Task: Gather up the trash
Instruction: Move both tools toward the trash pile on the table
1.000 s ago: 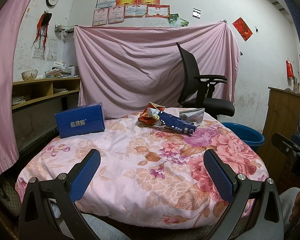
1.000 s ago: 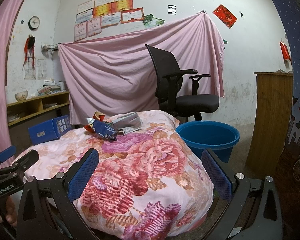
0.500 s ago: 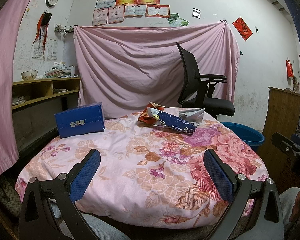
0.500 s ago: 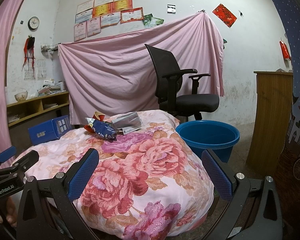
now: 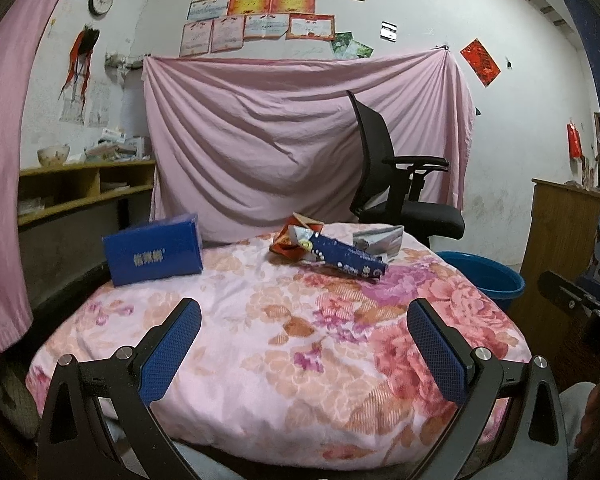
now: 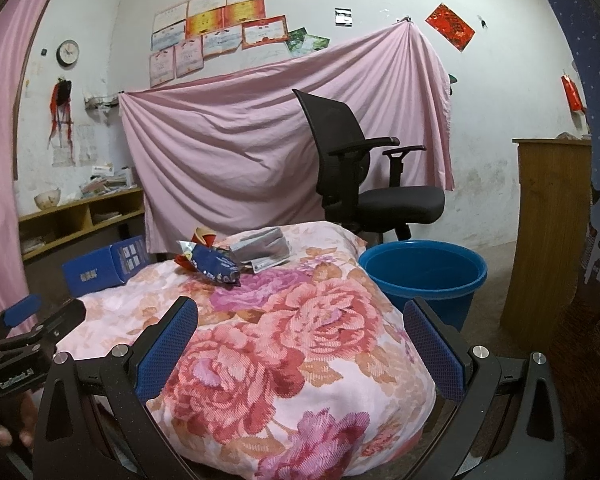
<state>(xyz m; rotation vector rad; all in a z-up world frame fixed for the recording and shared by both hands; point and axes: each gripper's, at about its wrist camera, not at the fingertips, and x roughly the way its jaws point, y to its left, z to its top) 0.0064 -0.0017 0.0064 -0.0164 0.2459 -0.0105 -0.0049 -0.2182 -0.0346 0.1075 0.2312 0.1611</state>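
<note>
Wrappers, crumpled blue, red and silver, lie on the floral-clothed counter. Both tools, left tool and right tool, are spread, empty.

A lived-in home room: floral quilt, wall certificates, office chair.

- White, stained wall hung with certificates and a round clock.
- Pink sheet draped across it.
- Black office chair in front.
- Wooden shelf at the left, wooden cabinet at the right.
</note>
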